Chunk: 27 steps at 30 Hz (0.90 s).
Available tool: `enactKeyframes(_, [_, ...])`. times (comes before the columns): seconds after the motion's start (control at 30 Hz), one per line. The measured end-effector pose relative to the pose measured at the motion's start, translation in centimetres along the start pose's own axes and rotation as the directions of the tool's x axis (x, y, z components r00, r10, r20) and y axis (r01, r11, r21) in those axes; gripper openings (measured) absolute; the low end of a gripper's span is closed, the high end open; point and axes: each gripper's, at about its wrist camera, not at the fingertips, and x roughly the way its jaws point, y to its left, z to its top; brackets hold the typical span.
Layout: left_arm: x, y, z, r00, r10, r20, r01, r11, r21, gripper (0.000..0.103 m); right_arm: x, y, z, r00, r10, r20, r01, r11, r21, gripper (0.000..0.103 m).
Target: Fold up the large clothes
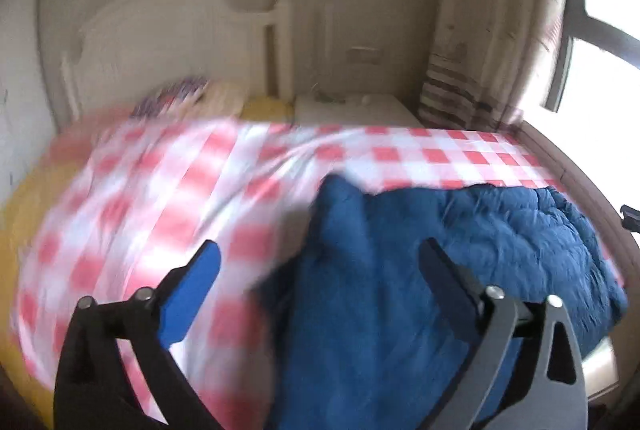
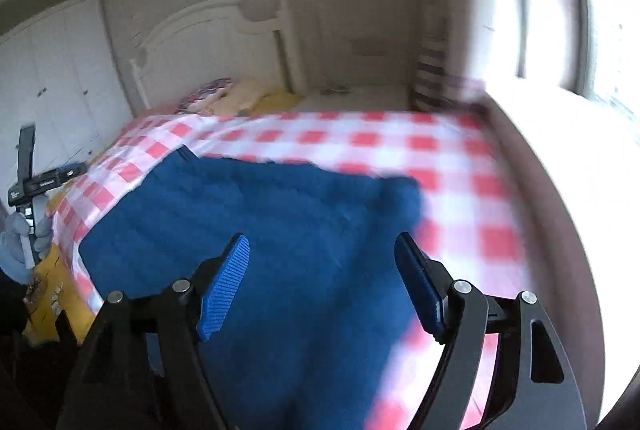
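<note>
Blue quilted garment (image 2: 256, 230) lies on the red-and-white checked cover (image 2: 440, 158) of the bed (image 1: 24, 198), bunched toward the near edge. Left tool (image 1: 320, 262) spread wide, nothing between its pads. Right tool (image 2: 322, 258) also parted, hovering above the blue cloth, gripping nothing. Both views smeared by motion. Step, by my reading: between grasps, garment not yet neatly folded. Next move calls for picking an edge or corner with each tool and closing on it
</note>
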Motion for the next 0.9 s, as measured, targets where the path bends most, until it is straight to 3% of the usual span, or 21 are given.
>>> enactKeyframes(0.13, [7.0, -7.7, 3.8, 0.998, 0.062, -0.029, -0.054, 0.975, 0.214, 0.101, 9.0, 3.6, 4.2, 0.994, 0.0, -0.111, -0.006, 0.999, -0.054, 0.069])
enactKeyframes(0.2, [11.2, -10.0, 4.8, 0.993, 0.091, -0.08, -0.065, 0.958, 0.28, 0.101, 13.2, 4.9, 5.5, 0.985, -0.061, -0.161, 0.047, 0.995, -0.093, 0.056])
enactKeyframes(0.37, [20.5, -10.4, 4.6, 0.965, 0.167, -0.201, -0.105, 0.951, 0.289, 0.101, 20.2, 5.9, 4.2, 0.954, -0.116, -0.277, 0.083, 0.988, -0.127, 0.052])
enactKeyframes(0.4, [22.2, -9.8, 3.9, 0.958, 0.169, -0.232, -0.1, 0.955, 0.28, 0.101, 20.4, 5.6, 3.7, 0.956, -0.113, -0.271, 0.081, 0.989, -0.127, 0.053])
enactKeyframes(0.5, [23.2, -7.7, 3.5, 0.961, 0.061, -0.269, -0.023, 0.989, 0.144, 0.101, 21.0, 5.1, 3.6, 0.961, -0.095, -0.26, 0.068, 0.991, -0.112, 0.053])
enactKeyframes(0.73, [23.3, -6.9, 3.1, 0.965, 0.007, -0.263, 0.014, 0.997, 0.076, 0.101, 21.3, 4.8, 3.7, 0.973, -0.049, -0.225, 0.036, 0.997, -0.062, 0.054])
enactKeyframes(0.83, [23.4, -7.0, 3.1, 0.966, 0.006, -0.258, 0.014, 0.997, 0.077, 0.101, 20.9, 4.8, 3.9, 0.974, -0.006, -0.225, -0.007, 0.999, -0.054, 0.062])
enactKeyframes(0.9, [23.6, -6.9, 3.2, 0.966, 0.002, -0.257, 0.017, 0.997, 0.074, 0.101, 19.3, 3.9, 4.2, 0.977, 0.011, -0.213, -0.014, 1.0, -0.011, 0.061])
